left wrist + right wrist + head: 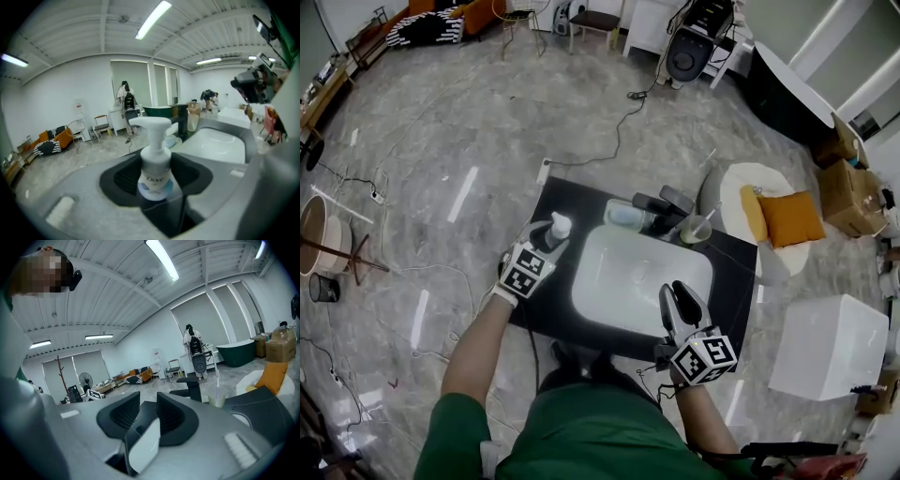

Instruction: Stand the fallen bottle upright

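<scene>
Gripping Dove pump bottle (155,168) upright in left tongs (542,246), base-down for tabletop (572,199); holding right tongs (143,420) narrowly parted, empty, aside.

The bottle (154,164) is white, its label patched with blue. The left gripper (548,244) and right gripper (680,291) are grey with black pads and black-and-white marker cubes. The table (572,199) is black. The basin (637,272) between the grippers is white. Beyond the right gripper, the cushion (789,217) is orange and the cup (696,228) perhaps pale green. The sleeve (450,431) is green.
</scene>
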`<state>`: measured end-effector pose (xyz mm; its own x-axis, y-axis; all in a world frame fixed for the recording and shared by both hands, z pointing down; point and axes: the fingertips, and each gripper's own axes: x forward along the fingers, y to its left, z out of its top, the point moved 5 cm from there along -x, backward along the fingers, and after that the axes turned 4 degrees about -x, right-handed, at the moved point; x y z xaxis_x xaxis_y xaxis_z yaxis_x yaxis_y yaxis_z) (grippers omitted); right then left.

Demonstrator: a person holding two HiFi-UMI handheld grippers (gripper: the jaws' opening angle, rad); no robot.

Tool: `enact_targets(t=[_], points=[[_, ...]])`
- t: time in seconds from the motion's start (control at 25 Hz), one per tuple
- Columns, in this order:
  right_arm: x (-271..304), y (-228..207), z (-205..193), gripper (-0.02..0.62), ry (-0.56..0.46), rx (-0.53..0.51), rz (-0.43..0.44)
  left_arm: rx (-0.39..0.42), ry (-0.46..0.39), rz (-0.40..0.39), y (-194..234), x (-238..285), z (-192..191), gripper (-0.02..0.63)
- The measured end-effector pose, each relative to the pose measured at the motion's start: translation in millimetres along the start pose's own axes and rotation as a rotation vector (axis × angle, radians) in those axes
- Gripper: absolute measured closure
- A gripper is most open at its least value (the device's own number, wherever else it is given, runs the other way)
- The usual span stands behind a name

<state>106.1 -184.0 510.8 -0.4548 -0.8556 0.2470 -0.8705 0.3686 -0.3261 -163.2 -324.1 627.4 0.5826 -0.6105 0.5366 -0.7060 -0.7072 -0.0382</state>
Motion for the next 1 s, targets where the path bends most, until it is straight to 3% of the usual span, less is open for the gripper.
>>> enact_targets(t=[0.24,0.56,0.88,1.0], points=[[8,-2,1,0.486,0.012,0.003,0.0,-0.095,-0.057,0.098,29,15,13,0.41],[18,-13,-1,0.486,0.025,0.013,-0.01,-0.197,-0.062,0.168,48,44,-10,0.41],[28,-12,-5,0.486,0.034,0.026,0.007,-0.208,-0.047,0.193,51,41,-20,0.396],[30,-8,-4,0.486,0.032,0.022,0.024,-0.208,-0.035,0.202,52,38,-19,0.362]])
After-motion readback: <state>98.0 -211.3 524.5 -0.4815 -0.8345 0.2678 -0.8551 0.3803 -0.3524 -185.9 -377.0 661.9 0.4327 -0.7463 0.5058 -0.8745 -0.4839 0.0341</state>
